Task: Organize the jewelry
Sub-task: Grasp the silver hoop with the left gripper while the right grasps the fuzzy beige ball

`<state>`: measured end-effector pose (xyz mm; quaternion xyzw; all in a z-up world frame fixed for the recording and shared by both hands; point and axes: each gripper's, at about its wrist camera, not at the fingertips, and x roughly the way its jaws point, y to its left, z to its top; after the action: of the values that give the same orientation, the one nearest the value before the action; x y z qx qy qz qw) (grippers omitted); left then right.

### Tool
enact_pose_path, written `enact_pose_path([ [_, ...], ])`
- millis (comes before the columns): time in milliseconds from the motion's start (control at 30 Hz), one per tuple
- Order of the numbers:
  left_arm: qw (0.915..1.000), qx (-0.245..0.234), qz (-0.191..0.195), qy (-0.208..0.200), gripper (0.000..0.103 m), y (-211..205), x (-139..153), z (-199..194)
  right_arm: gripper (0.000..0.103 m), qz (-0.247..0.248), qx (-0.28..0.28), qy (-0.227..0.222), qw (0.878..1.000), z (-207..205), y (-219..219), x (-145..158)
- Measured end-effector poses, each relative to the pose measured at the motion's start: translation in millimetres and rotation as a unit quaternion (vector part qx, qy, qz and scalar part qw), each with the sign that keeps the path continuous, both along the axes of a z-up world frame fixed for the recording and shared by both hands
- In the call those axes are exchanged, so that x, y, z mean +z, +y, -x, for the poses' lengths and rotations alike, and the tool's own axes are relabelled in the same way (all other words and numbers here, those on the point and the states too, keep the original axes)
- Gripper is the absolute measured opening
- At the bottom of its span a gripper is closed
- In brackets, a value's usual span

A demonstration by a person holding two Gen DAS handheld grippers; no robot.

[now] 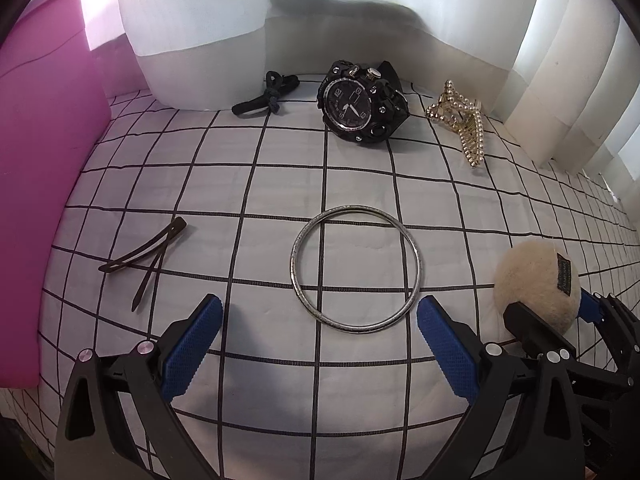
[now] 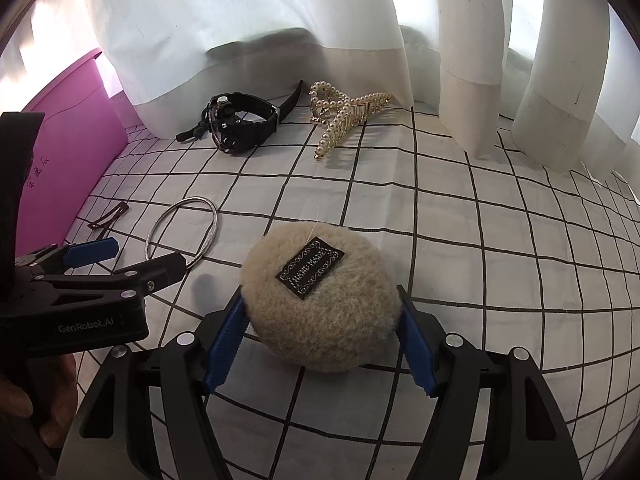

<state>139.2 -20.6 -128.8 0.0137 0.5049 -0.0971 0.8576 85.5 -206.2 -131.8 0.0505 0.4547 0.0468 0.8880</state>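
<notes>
Judging by how things lie, you have most of the sorting ahead of you: every piece in view sits loose on the white bedcover with black grid lines (image 1: 280, 184), and none shows inside a container.

Your right gripper (image 2: 320, 344) has its blue pads against both flanks of the round beige fluffy puff with a black woven label (image 2: 320, 300), so it appears to be clamped on it (whether the puff is lifted clear of the cover, I cannot tell). Your left gripper (image 1: 320, 320) stands wide, its fingers either side of the near edge of the thin silver metal bangle (image 1: 356, 268) but not touching it; that looks like the next pick.

Left to gather, as far as the views show:
- the chunky black digital wristwatch (image 1: 362, 102), lying near the curtain hem;
- the gold claw hair clip studded with pearls (image 1: 460, 120), just to its right;
- the knotted black elastic hair tie (image 1: 266, 94), to the watch's left;
- the slim dark snap hair clips (image 1: 144, 256), near the pink wall.

The only likely container is the tall pink plastic bin (image 1: 44, 184) at the left edge. Its inside is hidden from both cameras, so what it holds, if anything, cannot be told. The white curtain (image 2: 240, 40) hangs behind everything, its hem touching the cover.
</notes>
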Motion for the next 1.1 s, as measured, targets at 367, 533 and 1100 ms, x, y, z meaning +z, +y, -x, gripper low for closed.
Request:
enact_pose_path([
  [367,0.9998,-0.009,-0.014,-0.013,0.096,-15,-1,-8,0.067,-0.003,-0.009,-0.008,1.0,-2,-8,-2],
  [533,0.9993,-0.01,-0.026,-0.024,0.097,-24,-4,-13,0.067,-0.003,-0.013,-0.011,1.0,-3,-10,-2],
  [1100,0.9984,-0.013,-0.019,-0.052,0.08,-25,-1,-15,0.06,0.022,0.007,-0.015,1.0,-8,-2,-2],
])
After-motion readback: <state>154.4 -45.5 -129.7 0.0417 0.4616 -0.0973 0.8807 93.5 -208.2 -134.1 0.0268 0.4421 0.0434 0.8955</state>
